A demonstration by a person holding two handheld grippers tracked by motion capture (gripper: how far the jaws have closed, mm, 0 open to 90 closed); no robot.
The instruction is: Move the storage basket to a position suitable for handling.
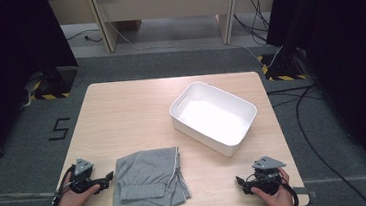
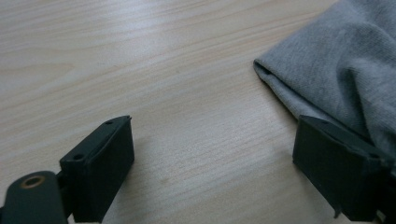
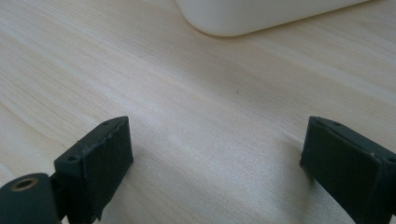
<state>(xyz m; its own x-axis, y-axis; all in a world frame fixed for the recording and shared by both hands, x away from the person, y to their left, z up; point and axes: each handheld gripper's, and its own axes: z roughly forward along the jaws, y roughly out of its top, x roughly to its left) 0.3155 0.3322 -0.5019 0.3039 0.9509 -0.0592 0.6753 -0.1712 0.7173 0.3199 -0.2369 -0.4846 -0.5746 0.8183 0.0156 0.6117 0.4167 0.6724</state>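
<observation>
A folded grey garment (image 1: 148,180) with a white drawstring lies at the table's near edge, left of centre. My left gripper (image 1: 108,179) rests just left of it, open, jaws pointing at the cloth. In the left gripper view the grey garment (image 2: 345,65) fills the upper right, its edge next to the right jaw, with bare wood between the jaws of the left gripper (image 2: 212,161). My right gripper (image 1: 240,183) sits at the near right, open, over bare wood. The right gripper (image 3: 217,161) holds nothing.
A white plastic bin (image 1: 214,117) stands empty on the right half of the wooden table (image 1: 121,113); its rounded corner, the bin (image 3: 243,16), lies ahead of the right jaws. Cables trail on the floor to the right.
</observation>
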